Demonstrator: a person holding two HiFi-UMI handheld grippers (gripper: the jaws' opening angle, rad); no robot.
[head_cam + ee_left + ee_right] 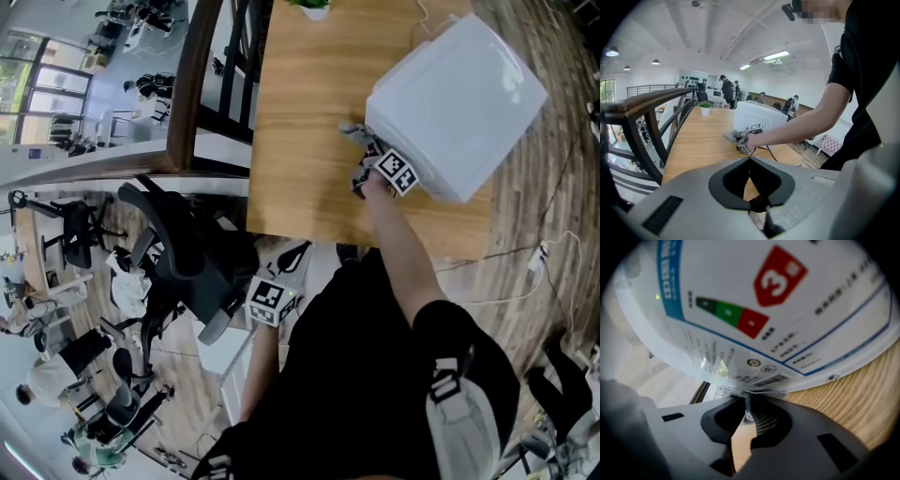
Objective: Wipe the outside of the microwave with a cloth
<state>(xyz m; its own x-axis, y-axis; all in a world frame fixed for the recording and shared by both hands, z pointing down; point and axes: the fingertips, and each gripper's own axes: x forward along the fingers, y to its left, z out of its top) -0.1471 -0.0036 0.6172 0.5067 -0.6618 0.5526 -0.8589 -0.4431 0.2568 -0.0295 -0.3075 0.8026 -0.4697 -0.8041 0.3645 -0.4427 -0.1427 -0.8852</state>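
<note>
The white microwave (pixel 459 103) stands on the wooden table (pixel 300 141) at its right end. My right gripper (pixel 367 167) is shut on a grey cloth (pixel 356 134) and holds it against the microwave's near side. In the right gripper view the mesh cloth (pixel 754 416) is pinched between the jaws, right under the labelled side panel (pixel 778 310). My left gripper (pixel 274 298) hangs low in front of the table edge, close to the person's body, its jaws shut with nothing in them. The left gripper view shows the microwave (pixel 757 117), the cloth (pixel 728 137) and the right gripper (pixel 749 137) from afar.
A small potted plant (pixel 314 7) stands at the table's far end. A dark wooden railing (pixel 192 84) runs along the table's left side. A black office chair (pixel 183 258) stands near the table's front left corner. A cable (pixel 539 258) lies on the floor at right.
</note>
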